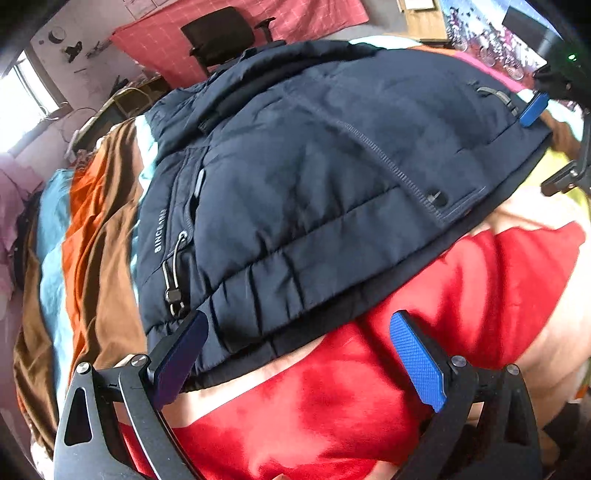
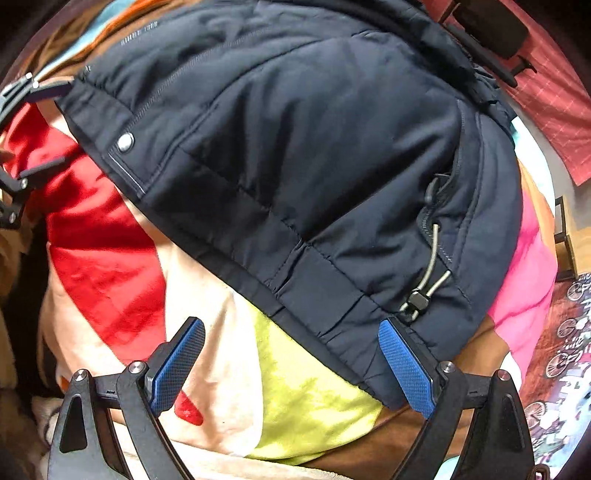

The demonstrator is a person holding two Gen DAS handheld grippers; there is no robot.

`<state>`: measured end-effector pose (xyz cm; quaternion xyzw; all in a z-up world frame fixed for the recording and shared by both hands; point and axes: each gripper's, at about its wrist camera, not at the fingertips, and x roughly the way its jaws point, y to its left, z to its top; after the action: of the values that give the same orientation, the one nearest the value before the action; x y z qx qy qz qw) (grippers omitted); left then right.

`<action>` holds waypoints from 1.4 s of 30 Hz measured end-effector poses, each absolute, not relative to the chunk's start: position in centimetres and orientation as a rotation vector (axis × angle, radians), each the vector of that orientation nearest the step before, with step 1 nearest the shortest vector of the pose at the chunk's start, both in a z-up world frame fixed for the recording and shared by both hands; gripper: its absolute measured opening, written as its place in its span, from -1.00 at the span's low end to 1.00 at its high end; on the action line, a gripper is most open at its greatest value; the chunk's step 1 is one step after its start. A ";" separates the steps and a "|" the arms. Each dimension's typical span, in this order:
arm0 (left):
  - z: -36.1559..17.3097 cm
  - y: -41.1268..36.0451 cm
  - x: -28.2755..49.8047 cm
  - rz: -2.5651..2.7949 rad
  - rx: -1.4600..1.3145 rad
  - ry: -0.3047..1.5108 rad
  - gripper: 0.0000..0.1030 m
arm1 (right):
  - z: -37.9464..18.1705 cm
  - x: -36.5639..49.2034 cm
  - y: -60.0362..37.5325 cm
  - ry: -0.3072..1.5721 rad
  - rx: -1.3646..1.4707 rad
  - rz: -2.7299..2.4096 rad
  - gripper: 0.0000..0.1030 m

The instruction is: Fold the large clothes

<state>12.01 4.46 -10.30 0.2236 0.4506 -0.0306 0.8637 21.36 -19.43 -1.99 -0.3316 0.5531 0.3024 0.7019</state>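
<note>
A dark navy padded jacket (image 1: 314, 177) lies spread on a bed with a bright patchwork cover (image 1: 461, 295); it fills most of the right wrist view too (image 2: 314, 147). My left gripper (image 1: 299, 362) is open at the jacket's hem, its left finger next to the hem's left corner and a grey drawcord toggle (image 1: 173, 295). My right gripper (image 2: 291, 365) is open at the hem's other corner, its right finger by the drawcord toggle (image 2: 417, 301). Neither holds cloth. The right gripper shows far right in the left wrist view (image 1: 533, 109).
The cover (image 2: 295, 387) has red, cream, yellow-green, pink, orange and brown patches. A black office chair (image 1: 225, 35) stands beyond the bed against a red cloth. A wooden piece of furniture (image 2: 576, 240) stands at the right.
</note>
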 end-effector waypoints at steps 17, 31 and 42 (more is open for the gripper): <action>-12.1 5.9 13.4 0.132 0.501 0.902 0.88 | -6.5 17.8 -16.8 0.972 -1.208 0.535 0.97; -10.2 4.4 12.4 0.082 0.481 0.805 0.00 | -5.8 16.2 -16.0 0.887 -1.212 0.555 0.13; -6.5 4.7 12.6 0.069 0.343 0.779 -0.70 | -0.6 15.0 -17.2 0.812 -0.992 0.634 -0.82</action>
<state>12.59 4.68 -6.51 0.1662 0.3778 0.0334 0.9102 14.99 -17.24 -0.56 -0.4550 0.3724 0.2906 0.7549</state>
